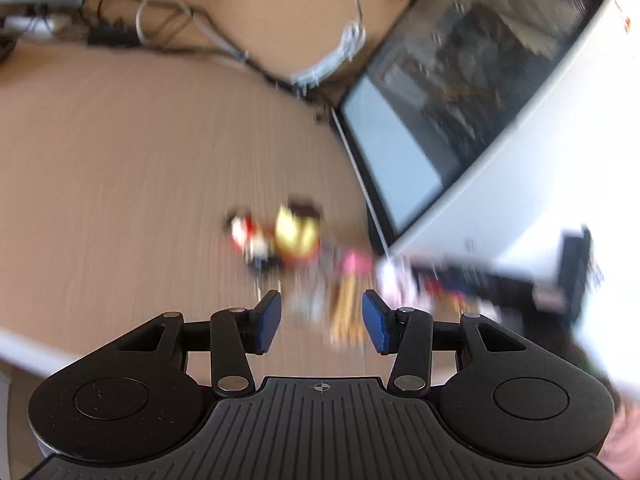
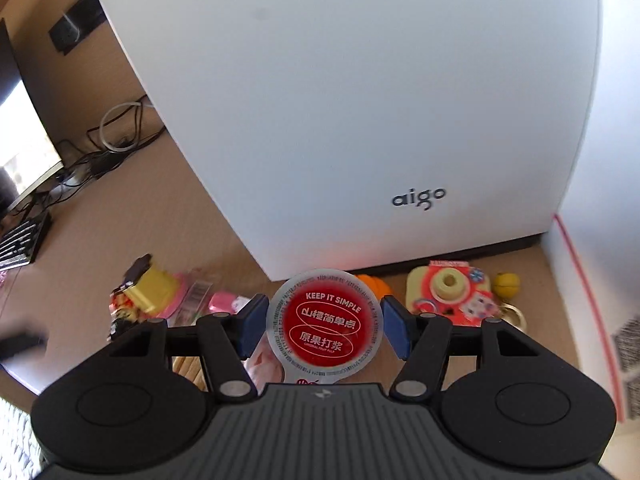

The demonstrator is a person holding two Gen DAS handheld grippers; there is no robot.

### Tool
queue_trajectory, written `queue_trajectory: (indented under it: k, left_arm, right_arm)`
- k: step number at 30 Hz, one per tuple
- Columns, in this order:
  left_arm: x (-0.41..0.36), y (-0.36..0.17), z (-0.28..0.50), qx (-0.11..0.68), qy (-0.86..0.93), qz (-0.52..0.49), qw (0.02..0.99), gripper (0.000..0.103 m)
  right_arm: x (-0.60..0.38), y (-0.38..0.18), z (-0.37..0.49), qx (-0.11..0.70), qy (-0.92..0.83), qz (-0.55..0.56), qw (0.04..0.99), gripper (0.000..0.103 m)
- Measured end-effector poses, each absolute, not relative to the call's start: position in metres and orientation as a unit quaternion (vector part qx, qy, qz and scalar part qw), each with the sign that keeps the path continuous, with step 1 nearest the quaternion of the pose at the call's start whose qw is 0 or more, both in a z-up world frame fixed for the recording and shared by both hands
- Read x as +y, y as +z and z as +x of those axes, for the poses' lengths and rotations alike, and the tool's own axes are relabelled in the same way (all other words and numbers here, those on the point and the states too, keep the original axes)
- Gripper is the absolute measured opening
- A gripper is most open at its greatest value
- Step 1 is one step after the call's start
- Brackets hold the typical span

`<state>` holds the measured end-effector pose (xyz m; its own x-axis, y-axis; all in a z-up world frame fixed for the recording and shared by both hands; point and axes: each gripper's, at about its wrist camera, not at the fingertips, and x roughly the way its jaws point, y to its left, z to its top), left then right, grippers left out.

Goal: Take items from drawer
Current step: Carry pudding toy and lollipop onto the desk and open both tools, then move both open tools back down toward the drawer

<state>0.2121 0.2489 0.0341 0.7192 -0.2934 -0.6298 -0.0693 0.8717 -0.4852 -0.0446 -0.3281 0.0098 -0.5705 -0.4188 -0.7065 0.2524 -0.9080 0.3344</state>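
Observation:
In the right wrist view my right gripper (image 2: 324,320) is shut on a small cup with a red foil lid (image 2: 325,330), with a blue pad against each side. The cup hangs above the wooden desk (image 2: 120,220), in front of a white "aigo" case (image 2: 360,100). In the blurred left wrist view my left gripper (image 1: 322,308) stands open with nothing between its pads. Under and ahead of it on the desk lie a yellow and red toy (image 1: 296,236), a pink piece (image 1: 354,262) and wooden sticks (image 1: 346,312). No drawer shows in either view.
A pink toy camera (image 2: 452,292), a yellow ball (image 2: 506,284) and a yellow block toy (image 2: 154,286) lie by the case. A monitor (image 1: 460,80) stands to the right in the left view, with cables (image 1: 168,20) behind it. A dark blurred shape (image 1: 576,272) crosses its lower right.

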Motion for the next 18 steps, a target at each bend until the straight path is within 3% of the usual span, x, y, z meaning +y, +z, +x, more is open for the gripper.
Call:
queue_trajectory:
  k: [9, 12, 18]
  left_arm:
    - [0.223, -0.01, 0.174, 0.456, -0.078, -0.22, 0.859, 0.049]
    - [0.215, -0.015, 0.169, 0.463, -0.089, -0.218, 0.854, 0.049]
    - [0.179, -0.024, 0.17, 0.49, -0.144, -0.181, 0.84, 0.049]
  right_arm:
    - [-0.337, 0.018, -0.035, -0.072, -0.895, 0.399, 0.187, 0.061]
    - [-0.323, 0.042, -0.015, -0.057, -0.905, 0.373, 0.198, 0.072]
    - [-0.274, 0.074, 0.035, -0.079, -0.911, 0.368, 0.165, 0.075]
